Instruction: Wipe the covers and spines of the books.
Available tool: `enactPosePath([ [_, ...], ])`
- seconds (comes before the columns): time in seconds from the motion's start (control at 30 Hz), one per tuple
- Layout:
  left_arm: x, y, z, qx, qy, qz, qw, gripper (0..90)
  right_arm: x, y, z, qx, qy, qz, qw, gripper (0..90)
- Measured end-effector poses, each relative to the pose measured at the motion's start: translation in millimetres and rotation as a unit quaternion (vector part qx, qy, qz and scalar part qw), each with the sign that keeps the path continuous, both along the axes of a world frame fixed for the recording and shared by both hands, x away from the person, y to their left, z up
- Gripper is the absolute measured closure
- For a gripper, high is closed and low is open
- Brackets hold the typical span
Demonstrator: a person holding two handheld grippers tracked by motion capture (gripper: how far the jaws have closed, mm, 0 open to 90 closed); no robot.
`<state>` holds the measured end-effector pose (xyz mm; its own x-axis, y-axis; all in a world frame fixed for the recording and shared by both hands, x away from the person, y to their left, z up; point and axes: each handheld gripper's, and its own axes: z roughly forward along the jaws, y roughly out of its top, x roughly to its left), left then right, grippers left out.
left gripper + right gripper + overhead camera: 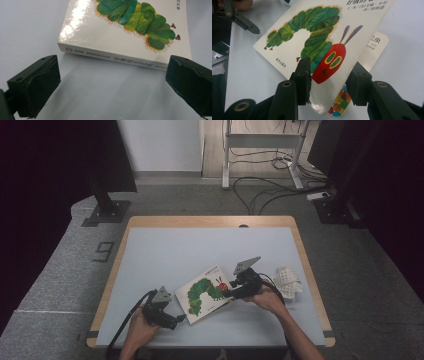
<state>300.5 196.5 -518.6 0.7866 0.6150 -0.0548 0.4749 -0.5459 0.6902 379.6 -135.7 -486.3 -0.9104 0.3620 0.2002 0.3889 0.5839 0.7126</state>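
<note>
A caterpillar picture book [206, 294] lies near the table's [200, 245] front edge, at about six o'clock. The right gripper [231, 291] pinches the front cover's free corner, lifting it. The left gripper [179, 320] waits with jaws spread by the spine, at the book's seven o'clock. Opening the cover seems under way; next, swing it over toward the spine. The right gripper view shows the title page [374, 47] beneath; the left gripper view shows the spine lettering [112, 58]. A white cloth [287, 280] sits at the book's three o'clock.
</note>
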Motion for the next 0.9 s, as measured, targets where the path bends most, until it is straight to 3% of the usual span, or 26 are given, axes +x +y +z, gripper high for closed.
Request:
enactPosePath([
  [0.5, 3.4, -13.6, 9.8, -0.008, 0.018, -0.006, 0.9998, 0.0, -12.8, -10.9, -4.4, 0.005, -0.016, -0.007, 0.9998, 62.0],
  [0.6, 4.1, -19.5, 11.7, 0.002, 0.019, -0.01, 0.9998, 0.0, -15.0, -13.9, -7.8, 0.006, -0.017, -0.01, 0.9998, 62.6],
  [0.77, 3.4, -26.3, 15.3, -0.004, 0.015, -0.02, 0.9997, 7.9, -17.6, -17.7, -14.5, 0.003, -0.013, -0.015, 0.9998, 63.1],
  [0.9, 2.7, -27.0, 19.5, -0.013, 0.005, -0.014, 0.9998, 18.0, -18.2, -18.9, -16.5, 0.006, -0.012, -0.018, 0.9997, 63.1],
])
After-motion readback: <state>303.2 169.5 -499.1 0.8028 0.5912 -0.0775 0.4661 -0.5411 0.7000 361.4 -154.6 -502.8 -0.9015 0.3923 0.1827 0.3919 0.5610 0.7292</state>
